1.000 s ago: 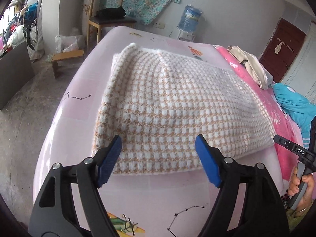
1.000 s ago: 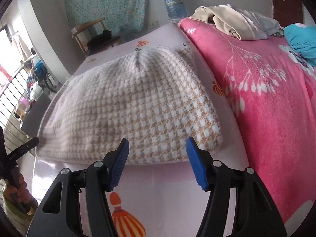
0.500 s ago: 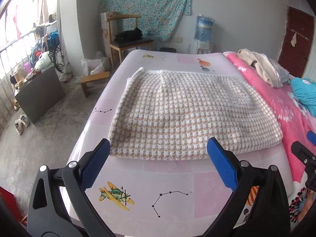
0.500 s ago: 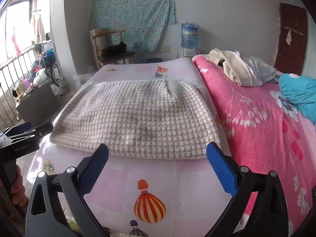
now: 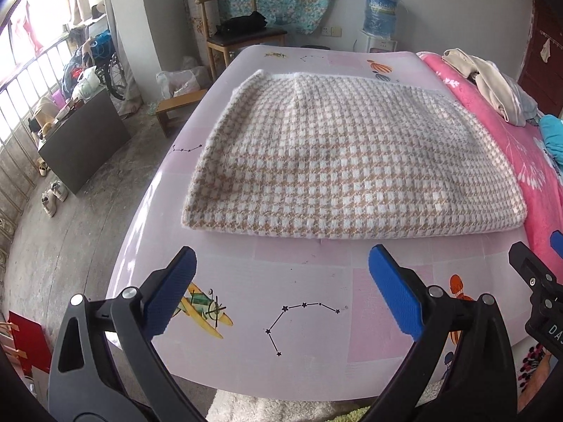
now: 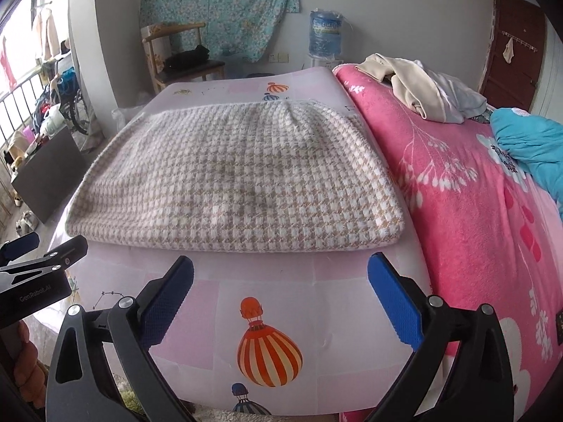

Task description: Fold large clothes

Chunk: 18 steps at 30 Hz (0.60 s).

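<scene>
A beige-and-white houndstooth knit garment [image 5: 352, 161] lies folded into a flat rectangle on the pink printed bed sheet [image 5: 309, 299]; it also shows in the right wrist view [image 6: 239, 179]. My left gripper [image 5: 281, 292] is open and empty, held back over the sheet short of the garment's near edge. My right gripper [image 6: 279, 295] is open and empty too, also short of that edge. Each gripper shows at the edge of the other's view: the right one [image 5: 538, 288], the left one [image 6: 38, 274].
A pink floral blanket [image 6: 475, 211] covers the right of the bed, with a pile of cream and grey clothes [image 6: 422, 88] and a teal garment [image 6: 527, 140] on it. A wooden chair [image 5: 242, 35], a water bottle [image 5: 381, 7] and floor clutter [image 5: 77, 119] stand beyond.
Both grippers have pulled back from the garment's near edge toward the foot of the bed and opened wider. The garment lies still.
</scene>
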Motion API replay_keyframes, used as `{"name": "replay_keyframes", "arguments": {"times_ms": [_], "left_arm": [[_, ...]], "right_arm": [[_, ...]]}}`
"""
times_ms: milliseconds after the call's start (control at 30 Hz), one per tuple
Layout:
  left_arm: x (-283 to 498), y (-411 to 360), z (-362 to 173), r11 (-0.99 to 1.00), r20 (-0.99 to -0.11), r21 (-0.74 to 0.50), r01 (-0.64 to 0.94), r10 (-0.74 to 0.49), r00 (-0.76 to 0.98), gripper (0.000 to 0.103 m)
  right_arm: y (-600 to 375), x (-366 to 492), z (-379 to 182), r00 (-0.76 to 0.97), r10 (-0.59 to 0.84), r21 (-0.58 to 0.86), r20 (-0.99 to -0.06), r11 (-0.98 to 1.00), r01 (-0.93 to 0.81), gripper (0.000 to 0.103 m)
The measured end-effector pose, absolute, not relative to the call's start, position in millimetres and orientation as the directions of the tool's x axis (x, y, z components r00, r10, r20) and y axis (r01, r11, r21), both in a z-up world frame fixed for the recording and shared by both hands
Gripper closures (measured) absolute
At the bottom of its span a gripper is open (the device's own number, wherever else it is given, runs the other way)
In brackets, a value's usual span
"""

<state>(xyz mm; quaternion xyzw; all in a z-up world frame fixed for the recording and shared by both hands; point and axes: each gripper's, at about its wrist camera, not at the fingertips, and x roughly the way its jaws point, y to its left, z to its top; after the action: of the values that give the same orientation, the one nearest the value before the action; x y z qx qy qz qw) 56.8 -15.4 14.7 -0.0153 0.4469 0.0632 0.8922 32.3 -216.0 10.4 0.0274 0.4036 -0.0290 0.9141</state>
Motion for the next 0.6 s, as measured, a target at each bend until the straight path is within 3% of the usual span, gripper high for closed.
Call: {"name": "replay_keyframes", "arguments": {"times_ms": [600], "left_arm": [[62.9,-12.4,9.9,0.991,-0.820,-0.001,-0.133,0.075,0.568,0.008]], "right_arm": [[-198.7,42.4,4.4,0.621,-0.057,-0.016,-0.782,0.997,0.072,0.006]]}}
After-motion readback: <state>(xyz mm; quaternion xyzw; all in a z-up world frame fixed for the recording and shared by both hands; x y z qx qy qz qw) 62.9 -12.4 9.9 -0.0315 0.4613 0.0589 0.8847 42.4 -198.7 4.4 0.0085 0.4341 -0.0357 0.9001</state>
